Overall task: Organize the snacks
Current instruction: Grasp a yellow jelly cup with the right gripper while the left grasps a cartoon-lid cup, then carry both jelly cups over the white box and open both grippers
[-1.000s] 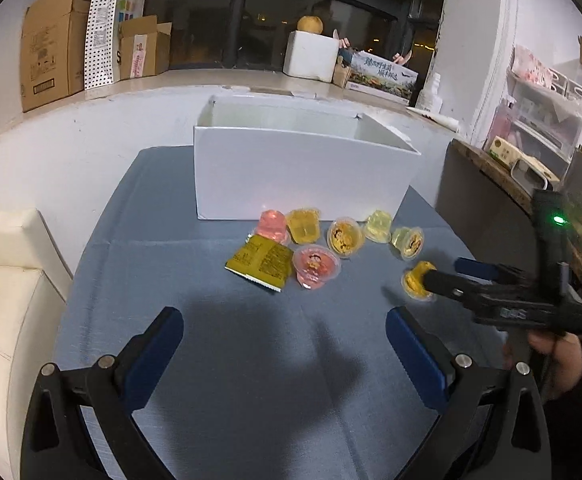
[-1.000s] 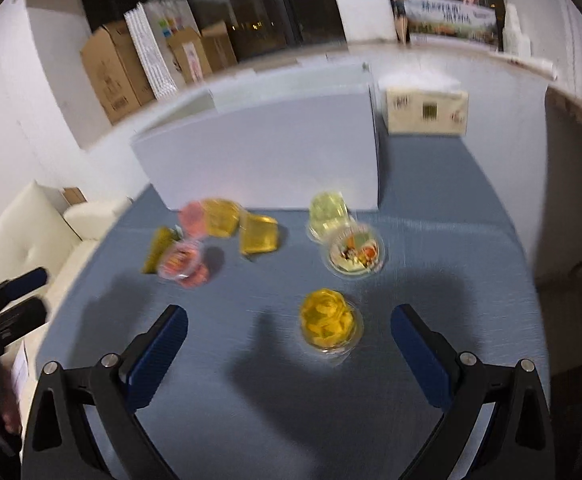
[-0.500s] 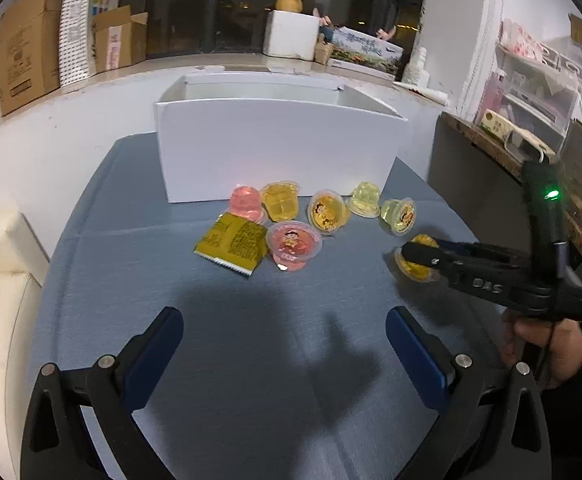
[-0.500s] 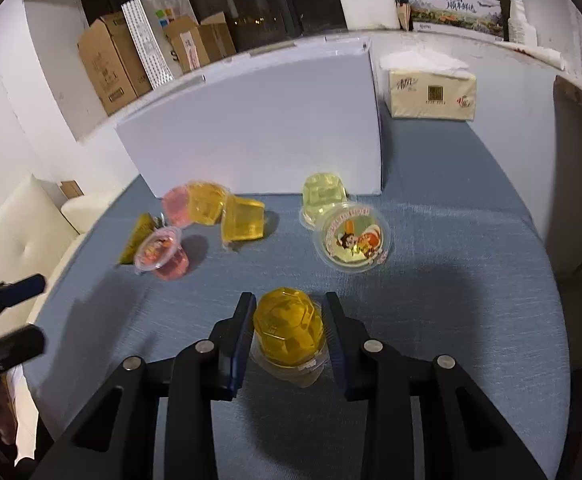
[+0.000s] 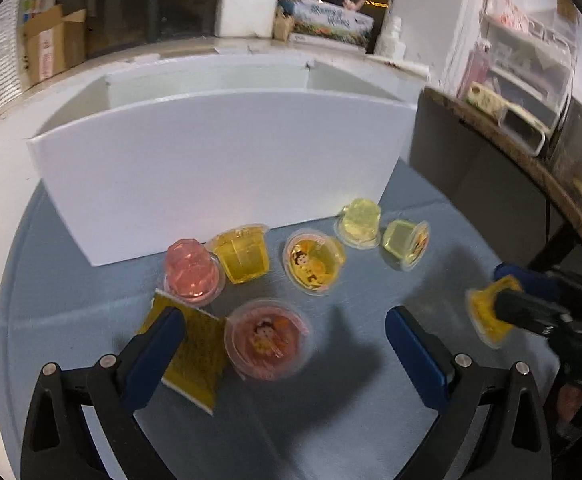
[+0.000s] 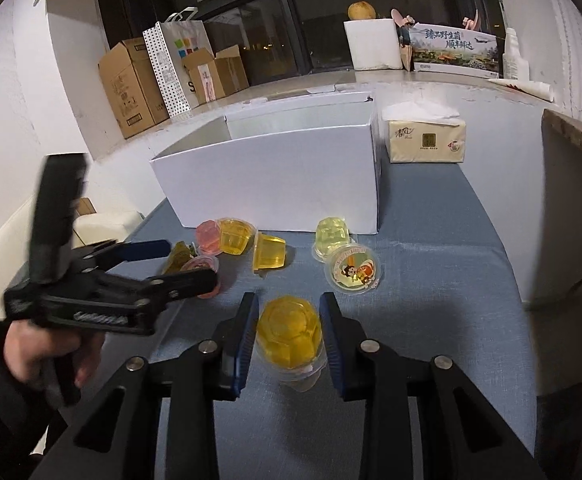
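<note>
The right gripper (image 6: 289, 334) is clamping an orange jelly cup (image 6: 289, 332) between its two blue-padded fingers (image 6: 247, 338), the cup sitting upside down with its rim toward the desk (image 6: 443, 280); whether it is resting on the cloth or just above it cannot be told. Ahead of these fingers a lidded cup with a cartoon label (image 6: 353, 270) is leaning against a pale yellow cup (image 6: 332, 234), and beyond both the open white box (image 6: 275, 184) is standing on the desk.

The left gripper (image 5: 285, 338) is hovering with its fingers (image 5: 153, 354) wide apart. Between them a pink jelly cup (image 5: 267, 340) is lying lid-up. A yellow snack packet (image 5: 197, 360) is lying partly under the left finger. Further ahead of the fingers, a pink cup (image 5: 193, 272), a yellow cup (image 5: 243, 254), a tilted yellow cup showing its lid (image 5: 315, 266) and two pale cups (image 5: 383, 228) are sitting in a loose row just before the box wall.
</note>
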Demonstrator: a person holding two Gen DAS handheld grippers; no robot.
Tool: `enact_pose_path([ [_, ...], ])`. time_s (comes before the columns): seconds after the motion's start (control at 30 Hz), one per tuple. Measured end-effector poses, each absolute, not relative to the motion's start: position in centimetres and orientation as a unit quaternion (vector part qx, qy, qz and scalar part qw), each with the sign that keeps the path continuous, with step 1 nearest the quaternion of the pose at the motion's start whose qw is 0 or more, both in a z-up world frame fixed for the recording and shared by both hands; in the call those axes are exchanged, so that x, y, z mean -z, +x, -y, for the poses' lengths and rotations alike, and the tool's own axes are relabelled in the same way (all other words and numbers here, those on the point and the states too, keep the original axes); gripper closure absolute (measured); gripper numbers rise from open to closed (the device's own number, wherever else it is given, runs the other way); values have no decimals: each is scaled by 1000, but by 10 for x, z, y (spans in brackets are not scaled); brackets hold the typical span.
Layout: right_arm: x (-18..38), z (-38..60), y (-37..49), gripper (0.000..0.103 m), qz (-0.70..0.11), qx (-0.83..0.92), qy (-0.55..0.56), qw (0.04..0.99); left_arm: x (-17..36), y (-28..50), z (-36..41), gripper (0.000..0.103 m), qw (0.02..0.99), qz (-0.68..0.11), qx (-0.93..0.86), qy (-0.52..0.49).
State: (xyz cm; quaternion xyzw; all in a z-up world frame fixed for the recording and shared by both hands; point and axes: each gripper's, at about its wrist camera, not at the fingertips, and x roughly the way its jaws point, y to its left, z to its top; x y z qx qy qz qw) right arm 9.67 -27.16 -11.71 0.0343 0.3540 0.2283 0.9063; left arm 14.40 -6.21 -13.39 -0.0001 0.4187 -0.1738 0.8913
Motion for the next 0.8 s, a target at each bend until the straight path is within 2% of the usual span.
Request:
enact_pose_path([
  [0.1,120,272,98,69,-357,-233,36,904,139,148,65,7,891,-417,175,36],
  [0.2,121,271,98,69,-358,-236,37,903,138,147,70,28,890,-411,177,84],
  [0.23,120,270,97,69,-357,-238,38,903,137,147,70,40,888,-410,186,93],
  [0.27,120,270,97,69,-356,-238,37,903,136,148,71,43,885,-411,196,99],
  [0.53,121,271,96,69,-356,-241,39,902,147,158,91,43,853,-435,234,171],
  [0.57,120,271,95,69,-355,-241,39,902,147,158,91,44,853,-436,235,168],
  [0.6,119,272,94,69,-354,-241,39,903,147,158,91,51,853,-436,238,159],
  [0.8,117,272,93,69,-350,-242,41,904,139,138,94,52,863,-416,250,138],
])
